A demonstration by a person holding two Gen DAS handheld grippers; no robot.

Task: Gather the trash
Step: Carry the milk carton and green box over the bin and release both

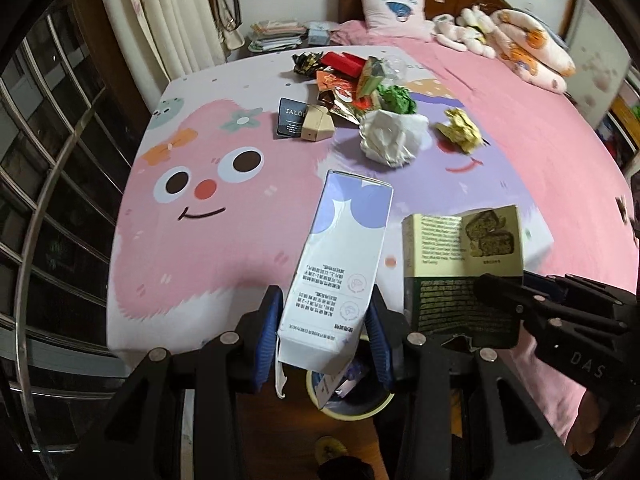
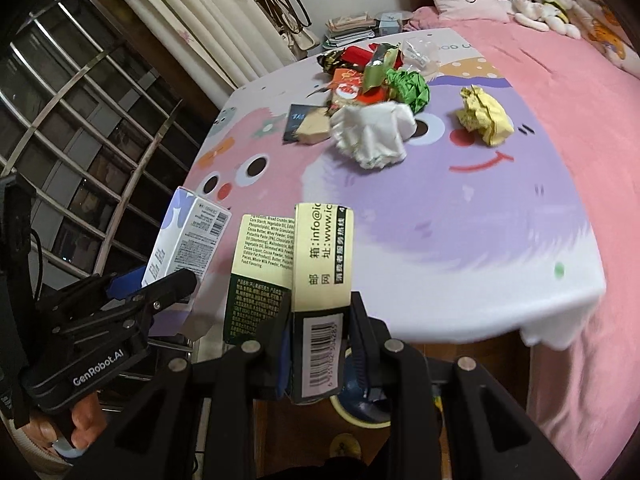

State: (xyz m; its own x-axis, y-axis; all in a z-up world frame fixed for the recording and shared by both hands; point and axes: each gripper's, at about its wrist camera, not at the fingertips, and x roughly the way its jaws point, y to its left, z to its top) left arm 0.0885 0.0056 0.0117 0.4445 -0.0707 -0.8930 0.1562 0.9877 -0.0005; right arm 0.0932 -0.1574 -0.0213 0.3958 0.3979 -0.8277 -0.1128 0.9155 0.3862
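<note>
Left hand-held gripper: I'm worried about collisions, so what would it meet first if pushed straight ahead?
Probably the bedspread. The left hand-held gripper, holding the white carton, points down at it; crumpled white paper lies farther. Depth is unclear.

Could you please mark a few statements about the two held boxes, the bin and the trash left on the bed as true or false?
1. The left gripper grips a white and lilac carton. True.
2. The right gripper is empty. False: it clamps a cream and dark green cardboard box.
3. A crumpled white paper ball lies on the cartoon bedsheet. True.
4. The yellow-rimmed bin stands on the bed. False: it sits on the floor, below the grippers.
</note>
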